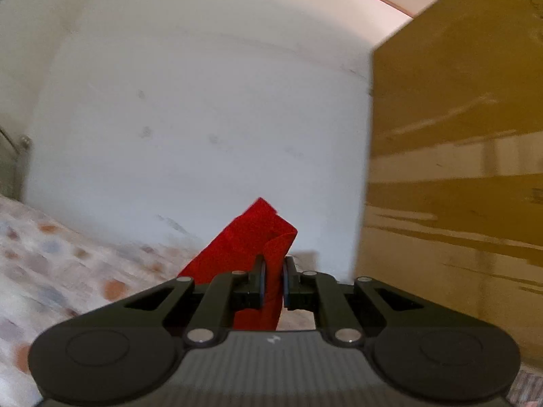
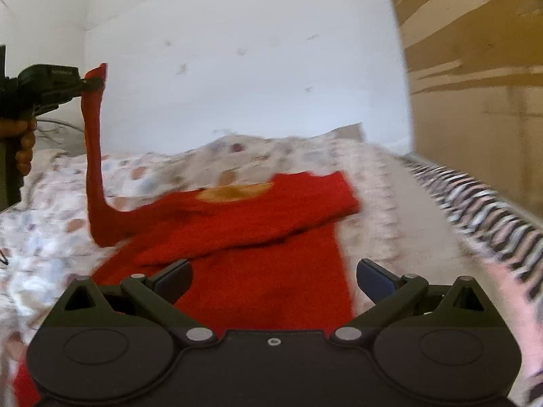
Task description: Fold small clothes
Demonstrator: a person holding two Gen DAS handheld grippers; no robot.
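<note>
Left tool (image 2: 89, 83) above patterned bedspread (image 2: 61, 183) (white wall (image 2: 237, 68))

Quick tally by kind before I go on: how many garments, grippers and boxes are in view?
Garments: 1, the red shirt
Grippers: 2, left gripper, right gripper
Cardboard boxes: 1, the brown box
Total: 4

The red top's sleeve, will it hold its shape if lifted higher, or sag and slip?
Probably floppy: the red top's sleeve hangs limp from the shut left hand-held gripper. Likely light: the thin pinch holds it. Its body may drag across the bedsheet.
</note>
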